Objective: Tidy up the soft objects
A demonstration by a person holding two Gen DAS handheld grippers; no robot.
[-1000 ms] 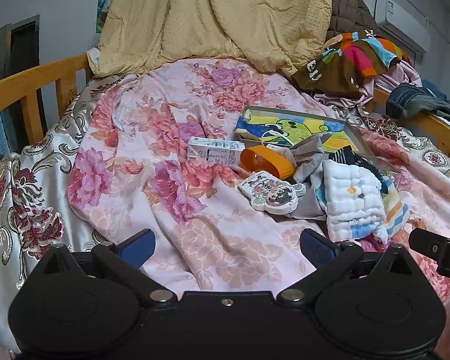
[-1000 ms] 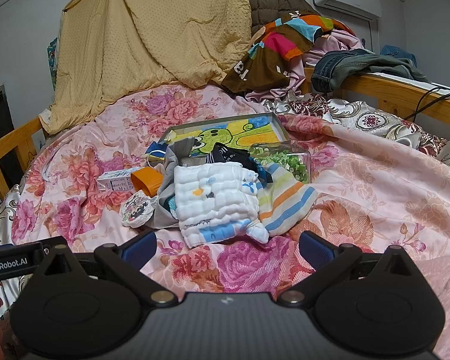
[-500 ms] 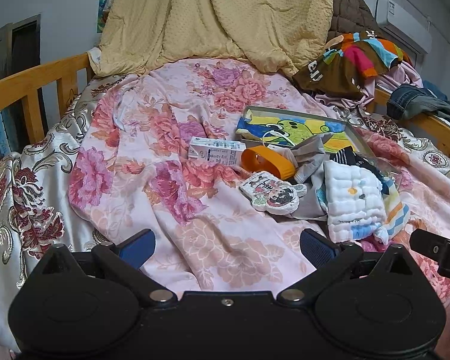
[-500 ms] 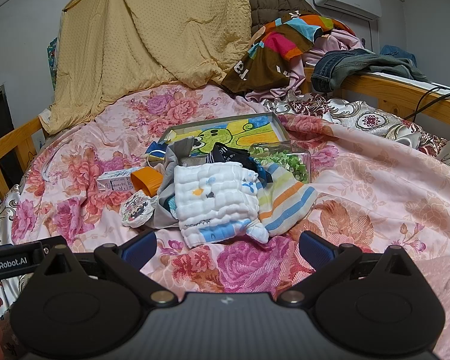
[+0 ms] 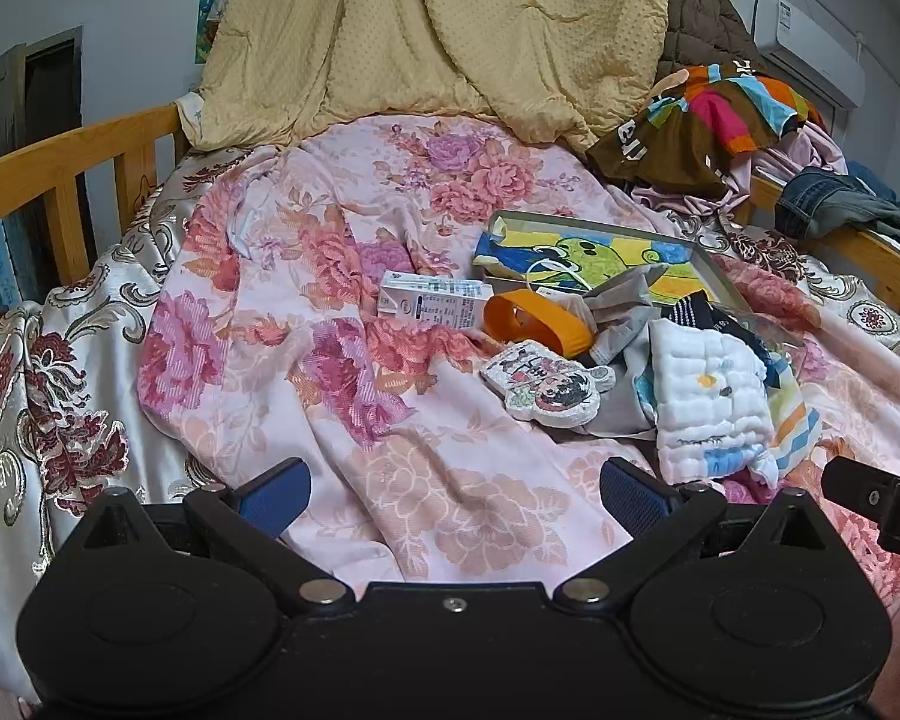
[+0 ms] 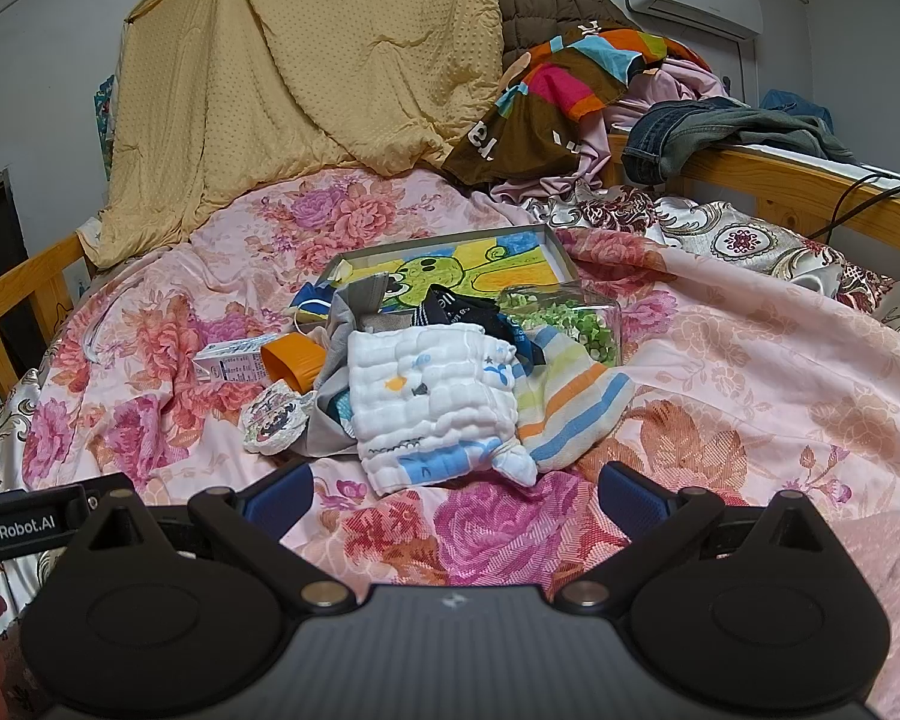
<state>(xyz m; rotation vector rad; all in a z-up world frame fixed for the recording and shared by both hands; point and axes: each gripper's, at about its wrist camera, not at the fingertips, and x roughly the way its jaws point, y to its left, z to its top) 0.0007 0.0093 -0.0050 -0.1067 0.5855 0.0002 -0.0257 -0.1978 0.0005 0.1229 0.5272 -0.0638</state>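
We judge the sorting has barely begun: both tools hang back at the bottom of their frames with nothing in them, the left hand-held gripper (image 5: 453, 489) spread wide over bare bedspread and the right hand-held gripper (image 6: 455, 489) equally wide, just short of the pile. The soft things lie heaped at centre frame on the bed (image 6: 750, 372): a white quilted cloth (image 6: 432, 402) on top, a striped cloth (image 6: 576, 414) touching its right edge, a grey garment (image 5: 621, 312) and a dark sock-like piece (image 6: 456, 312) tucked behind. Mixed in at the left of the heap are hard-looking items, a small carton (image 5: 432, 300), an orange ring (image 5: 537, 321) and a flat cartoon-printed pad (image 5: 540, 384), so separating them from the cloths is all left to do. A shallow tray with a green cartoon picture (image 6: 450, 267) sits just behind the heap and may be the destination, though we cannot confirm that. How many cloths lie under the white one is hidden, and the clear container of green bits (image 6: 576, 324) at the heap's right is hard to identify.
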